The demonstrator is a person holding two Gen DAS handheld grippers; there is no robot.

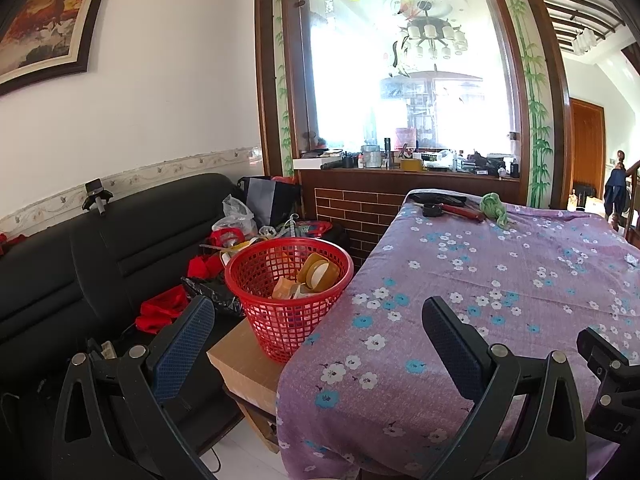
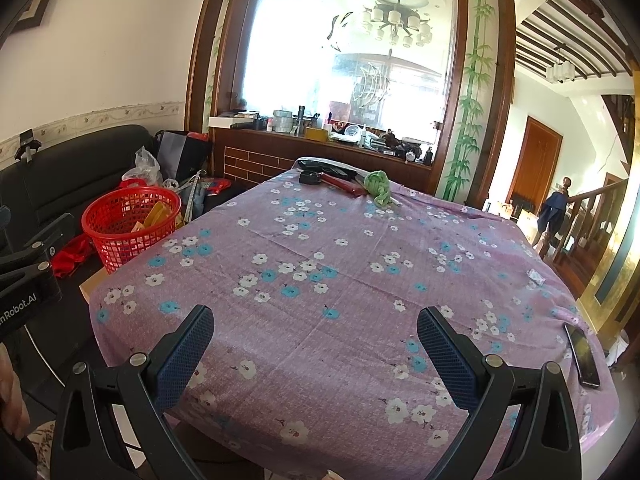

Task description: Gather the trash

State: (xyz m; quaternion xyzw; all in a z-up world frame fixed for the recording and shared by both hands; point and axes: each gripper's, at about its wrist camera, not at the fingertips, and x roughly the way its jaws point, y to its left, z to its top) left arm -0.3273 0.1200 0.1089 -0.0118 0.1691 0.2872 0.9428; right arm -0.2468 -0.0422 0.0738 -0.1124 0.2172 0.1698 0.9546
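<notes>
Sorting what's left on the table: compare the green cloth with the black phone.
The green cloth is bunched into a soft lump at the table's far end; the black phone lies flat near the right edge, much closer to the right gripper. The cloth is matte and pale green, the phone glossy and dark. Both rest on the floral tablecloth, outside the red basket.

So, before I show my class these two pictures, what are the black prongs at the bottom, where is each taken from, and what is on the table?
No robot here: a person holds two hand-held grippers, each with a camera looking along its fingers. The left gripper and right gripper are both open and hold nothing. Both views face a table with a purple flowered cloth. At its far end lie a green rag and some dark and red items I cannot identify; a phone lies near the right edge. Left of the table, a red basket on a box holds tape rolls and other scraps.
</notes>
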